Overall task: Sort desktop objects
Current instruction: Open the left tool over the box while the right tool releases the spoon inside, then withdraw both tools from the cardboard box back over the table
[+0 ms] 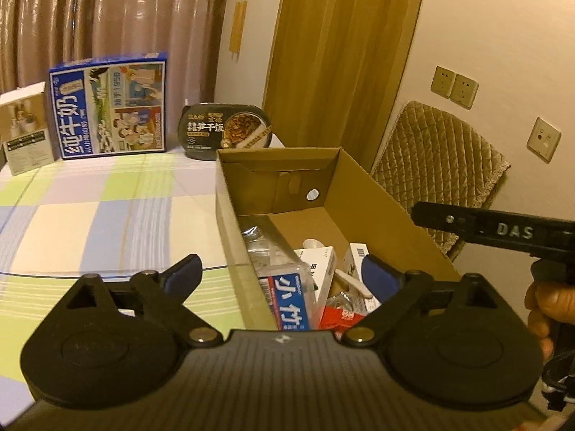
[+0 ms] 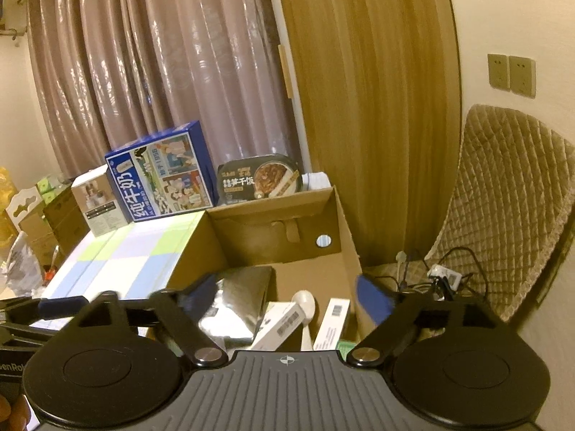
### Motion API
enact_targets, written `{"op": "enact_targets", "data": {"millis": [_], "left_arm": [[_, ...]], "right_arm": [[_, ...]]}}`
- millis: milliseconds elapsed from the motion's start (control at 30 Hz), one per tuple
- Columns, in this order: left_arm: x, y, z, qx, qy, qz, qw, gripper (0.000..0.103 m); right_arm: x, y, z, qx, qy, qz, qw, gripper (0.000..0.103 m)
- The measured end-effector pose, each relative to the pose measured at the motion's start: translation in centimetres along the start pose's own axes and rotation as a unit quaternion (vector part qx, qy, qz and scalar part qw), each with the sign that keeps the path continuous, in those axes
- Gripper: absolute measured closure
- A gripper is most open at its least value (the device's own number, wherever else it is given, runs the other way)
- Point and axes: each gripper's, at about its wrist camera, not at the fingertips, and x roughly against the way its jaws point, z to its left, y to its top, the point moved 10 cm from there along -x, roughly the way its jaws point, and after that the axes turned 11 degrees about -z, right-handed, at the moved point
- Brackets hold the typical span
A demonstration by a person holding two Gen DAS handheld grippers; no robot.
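Looks like the tail end of a drop-off: left gripper (image 1: pixel 280 273) and right gripper (image 2: pixel 284 296) both spread wide with nothing pinched, hovering at the near end of the cardboard box (image 1: pixel 373 186). Already inside: clear bottle (image 1: pixel 276 269), small white cartons (image 1: pixel 320 262), a white spoon (image 2: pixel 305 303), a shiny silver pouch (image 2: pixel 237 305). Probably time to back off and hunt for leftovers, though the checked tablecloth (image 1: pixel 107 215) shows nothing loose. Blue milk carton (image 1: pixel 111 107), instant rice bowl (image 1: pixel 226 131) and a pale box (image 1: pixel 25 133) parked along the far edge by the curtain (image 2: pixel 161 72); quilted chair (image 2: pixel 503 197) to the right.
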Motion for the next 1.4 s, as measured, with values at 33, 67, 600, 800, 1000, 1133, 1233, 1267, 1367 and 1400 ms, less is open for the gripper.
{"op": "enact_targets", "data": {"millis": [33,67,600,800,1000,1133,1233,1267,1367,1400], "left_arm": [[0.4,0.0,0.0,-0.003,0.002,0.000,1.0000,0.007],[0.8,-0.1,0.0,-0.007,0.004,-0.001,1.0000,0.005],[7.9,-1.8,0.1,-0.025,0.062,0.023,0.9975,0.001],[10.6,-3.2,-0.2,-0.005,0.049,0.040,0.9980,0.001],[13.2,-4.4,-0.5,0.016,0.051,0.052,0.9972,0.001],[14.4,-4.8,-1.4,0.021,0.047,0.056,0.9971,0.001],[15.3,-4.7,-1.7,0.025,0.045,0.055,0.9971,0.001],[15.6,-4.7,-1.7,0.026,0.046,0.053,0.9972,0.001],[16.6,-4.7,-1.8,0.028,0.048,0.049,0.9973,0.001],[16.8,-4.7,-1.8,0.028,0.047,0.050,0.9973,0.001]], "right_arm": [[0.4,-0.1,0.0,-0.001,-0.001,0.000,1.000,0.007],[0.9,-0.1,0.0,-0.001,-0.003,0.000,1.000,0.004],[9.6,-3.0,1.1,-0.034,-0.037,0.035,0.998,0.002],[12.9,-3.7,2.2,0.006,-0.046,0.038,0.998,0.002],[15.3,-4.2,3.1,-0.001,-0.041,0.041,0.998,0.002],[16.6,-4.9,3.7,0.002,-0.037,0.050,0.998,0.002],[17.6,-5.2,3.9,0.005,-0.038,0.055,0.998,0.002],[17.9,-5.3,3.9,0.006,-0.038,0.056,0.998,0.002],[18.7,-5.3,4.3,0.008,-0.037,0.060,0.997,0.002],[19.0,-5.2,4.4,0.007,-0.036,0.060,0.998,0.002]]}}
